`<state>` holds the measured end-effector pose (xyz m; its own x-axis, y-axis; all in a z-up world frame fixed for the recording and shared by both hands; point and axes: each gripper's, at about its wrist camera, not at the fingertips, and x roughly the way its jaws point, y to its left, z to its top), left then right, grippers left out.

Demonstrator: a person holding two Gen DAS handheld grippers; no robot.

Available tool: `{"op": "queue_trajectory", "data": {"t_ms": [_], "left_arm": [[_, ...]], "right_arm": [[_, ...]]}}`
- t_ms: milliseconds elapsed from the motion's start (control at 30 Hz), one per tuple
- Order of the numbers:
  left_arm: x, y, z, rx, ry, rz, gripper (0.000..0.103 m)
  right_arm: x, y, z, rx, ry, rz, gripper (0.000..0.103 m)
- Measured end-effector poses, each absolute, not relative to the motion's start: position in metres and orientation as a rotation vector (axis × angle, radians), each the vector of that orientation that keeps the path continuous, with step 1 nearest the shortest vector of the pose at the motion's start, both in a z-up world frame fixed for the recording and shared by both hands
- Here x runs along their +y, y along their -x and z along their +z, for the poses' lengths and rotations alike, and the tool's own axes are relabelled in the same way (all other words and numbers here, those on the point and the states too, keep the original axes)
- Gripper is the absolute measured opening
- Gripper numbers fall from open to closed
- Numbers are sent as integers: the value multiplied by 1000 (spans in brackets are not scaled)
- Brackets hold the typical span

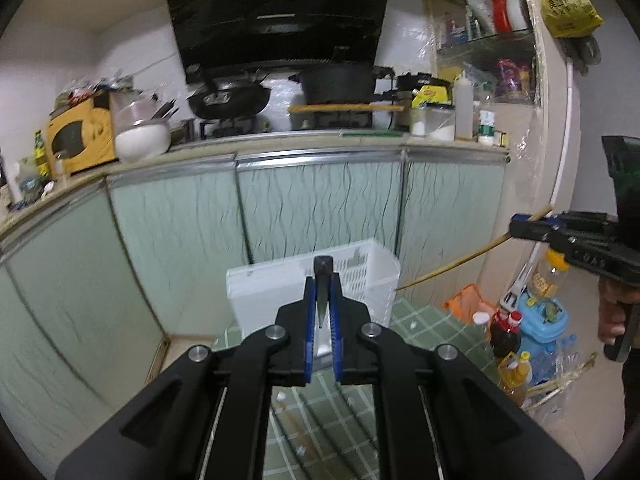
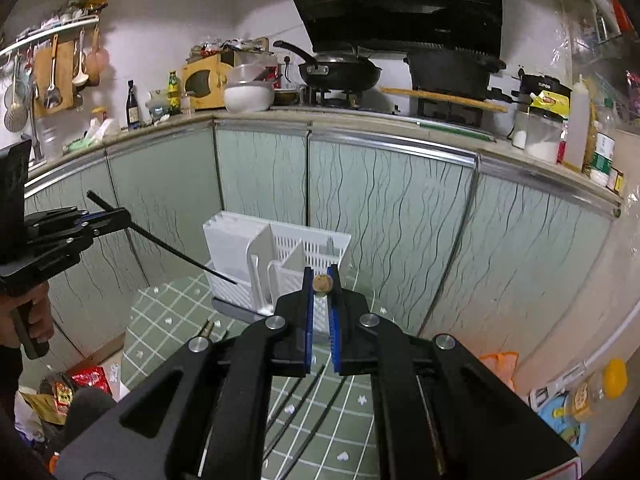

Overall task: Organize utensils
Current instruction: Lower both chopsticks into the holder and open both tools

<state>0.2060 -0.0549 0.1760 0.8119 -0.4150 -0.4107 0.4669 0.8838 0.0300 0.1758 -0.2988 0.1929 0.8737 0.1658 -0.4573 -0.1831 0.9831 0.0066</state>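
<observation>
Left gripper pinched tight on a black chopstick, held aloft, tip pointing toward the white utensil holder on the green checked tabletop. Right gripper clamped on a wooden chopstick, also raised; more black chopsticks lie on the table below it

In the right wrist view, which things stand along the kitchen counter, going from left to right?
Dark bottle → yellow microwave → white bowl → frying pan → black pot → white squeeze bottle.
</observation>
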Motion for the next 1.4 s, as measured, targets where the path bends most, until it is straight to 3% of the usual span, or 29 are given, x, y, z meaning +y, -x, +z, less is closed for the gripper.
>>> {"op": "queue_trajectory", "data": {"t_ms": [400, 867, 900, 933, 1000, 1167, 1400], "left_arm": [[-106, -260, 198, 405, -110, -543, 6], [-134, -322, 132, 532, -99, -555, 7], [-134, -325, 128, 538, -104, -548, 18], [-134, -325, 124, 544, -113, -530, 54], [-125, -318, 121, 524, -130, -439, 98], [-99, -290, 129, 465, -130, -396, 98], [-73, -246, 135, 436, -150, -371, 98]], "right_arm": [[-299, -228, 198, 495, 40, 196, 6], [-300, -287, 147, 585, 19, 196, 6], [-301, -289, 143, 592, 20, 181, 11], [-302, -290, 140, 605, 16, 171, 17], [-306, -287, 138, 605, 0, 158, 58], [-312, -264, 141, 574, 13, 93, 92], [-310, -221, 143, 556, 39, 69, 95]]}}
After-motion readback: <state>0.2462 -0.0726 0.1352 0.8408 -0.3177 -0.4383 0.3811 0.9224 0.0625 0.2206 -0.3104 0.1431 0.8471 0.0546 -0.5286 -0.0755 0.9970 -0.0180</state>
